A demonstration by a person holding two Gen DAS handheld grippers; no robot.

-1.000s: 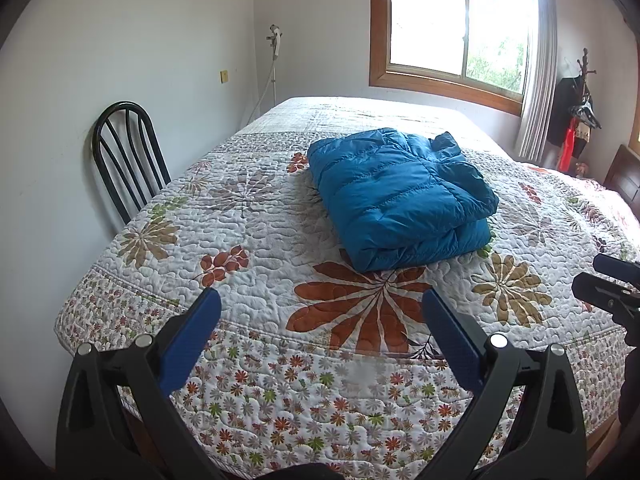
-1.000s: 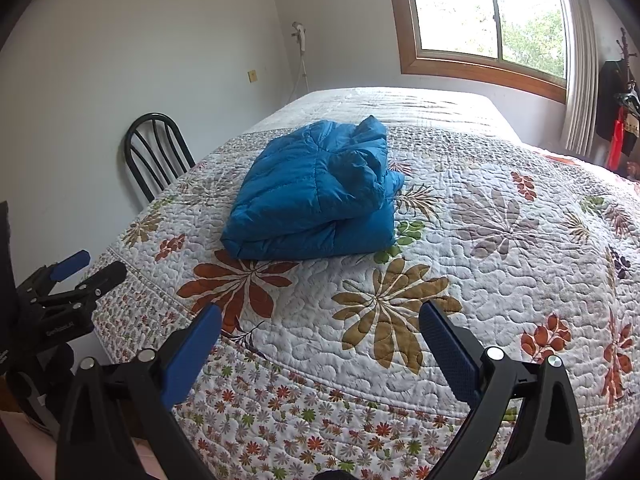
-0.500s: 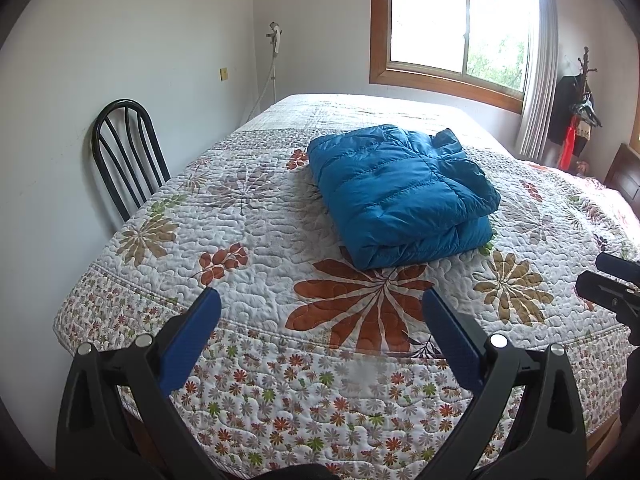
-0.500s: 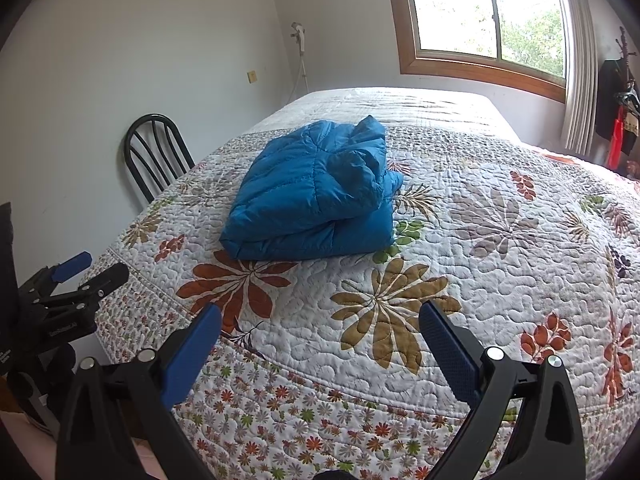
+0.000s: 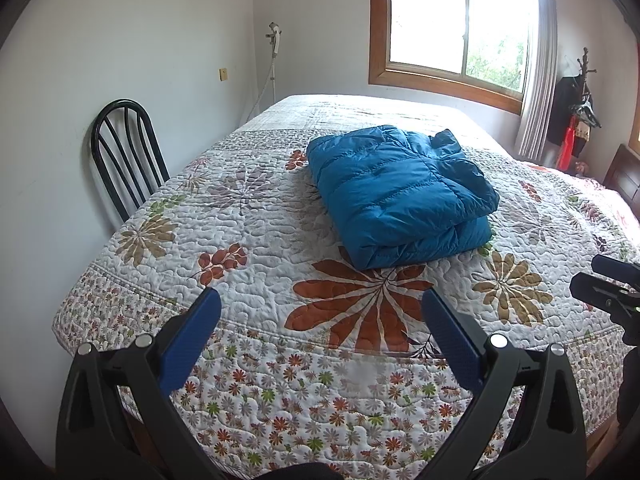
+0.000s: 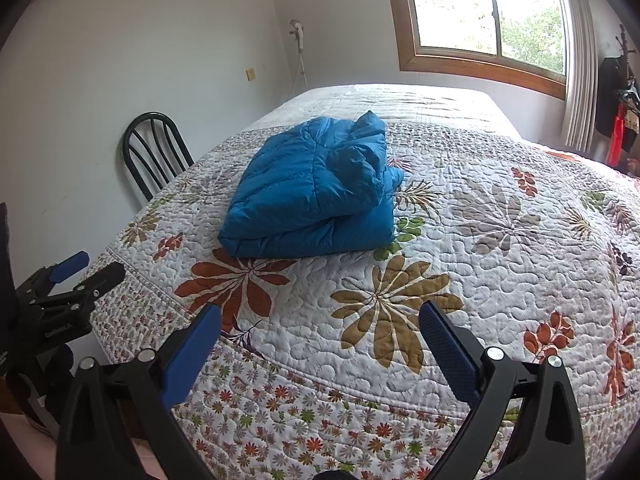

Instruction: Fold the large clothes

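Left wrist view: the blue jacket [image 5: 400, 192] lies folded in a puffy bundle on the bed [image 5: 256, 240], well beyond both grippers. The left gripper [image 5: 320, 312] and right gripper [image 6: 320, 320] gape empty near the bed's edge. The springy padding could likely puff the fold open unpressed.

left gripper [image 5: 320, 312] | eased slightly back | jacket [image 5: 396, 192] sits marginally higher in view
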